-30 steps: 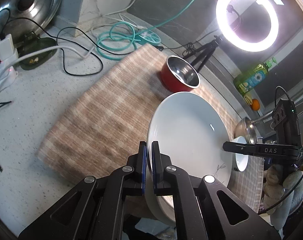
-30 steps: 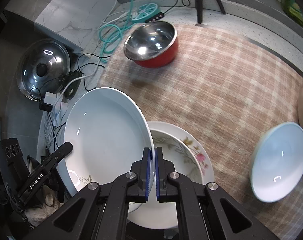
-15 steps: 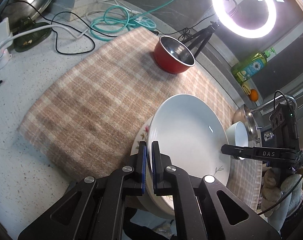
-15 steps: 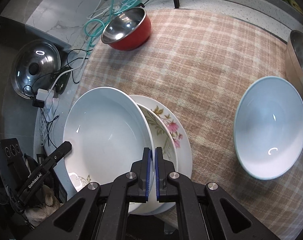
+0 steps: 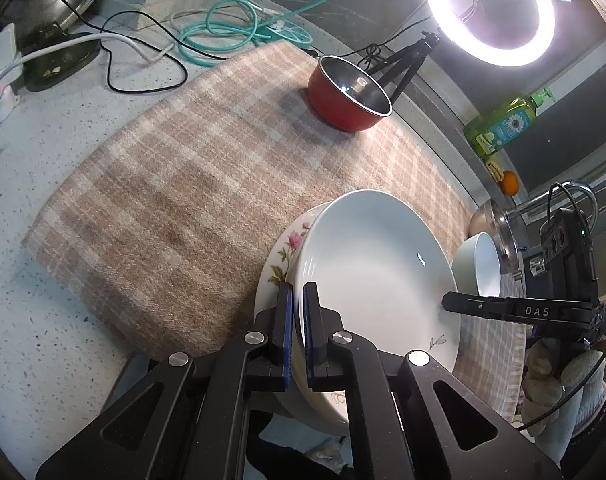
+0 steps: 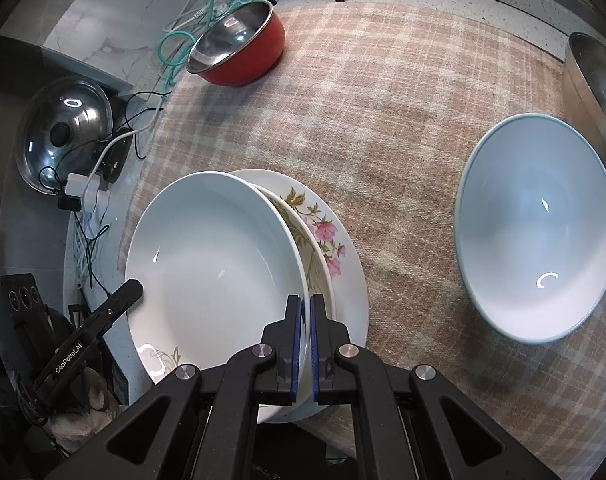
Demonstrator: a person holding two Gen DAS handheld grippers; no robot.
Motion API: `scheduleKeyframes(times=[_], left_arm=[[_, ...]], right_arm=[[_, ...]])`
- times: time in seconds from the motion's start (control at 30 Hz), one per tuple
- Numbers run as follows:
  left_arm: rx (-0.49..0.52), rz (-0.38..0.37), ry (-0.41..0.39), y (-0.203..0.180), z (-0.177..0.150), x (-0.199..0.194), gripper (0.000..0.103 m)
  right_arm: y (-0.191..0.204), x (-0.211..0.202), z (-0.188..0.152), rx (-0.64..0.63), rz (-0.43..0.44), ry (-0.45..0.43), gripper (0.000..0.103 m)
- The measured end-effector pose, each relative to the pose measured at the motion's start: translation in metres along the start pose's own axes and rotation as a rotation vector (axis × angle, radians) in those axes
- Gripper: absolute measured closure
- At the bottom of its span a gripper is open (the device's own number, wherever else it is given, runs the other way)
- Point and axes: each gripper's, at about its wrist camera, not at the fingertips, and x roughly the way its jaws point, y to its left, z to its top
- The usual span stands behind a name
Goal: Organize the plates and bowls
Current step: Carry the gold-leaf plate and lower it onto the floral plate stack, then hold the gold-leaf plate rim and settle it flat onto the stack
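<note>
Both grippers (image 5: 297, 308) (image 6: 306, 316) clamp white plate (image 6: 219, 264) — atop floral plate (image 6: 323, 232)

Your speckled bench (image 5: 43, 184) has a plaid cloth (image 5: 191, 200) spread on it, plus a teal cable coil (image 5: 227, 32), black and white cords and a steel lid (image 6: 63, 128).
</note>
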Motion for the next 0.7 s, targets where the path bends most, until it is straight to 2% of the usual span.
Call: scheduleKeyframes(times=[0.7], left_arm=[[0.005,0.013,-0.007,0.0,-0.002,-0.002,0.1]], right_arm=[[0.004,0.012,-0.004,-0.011,-0.021,0.024,0.098]])
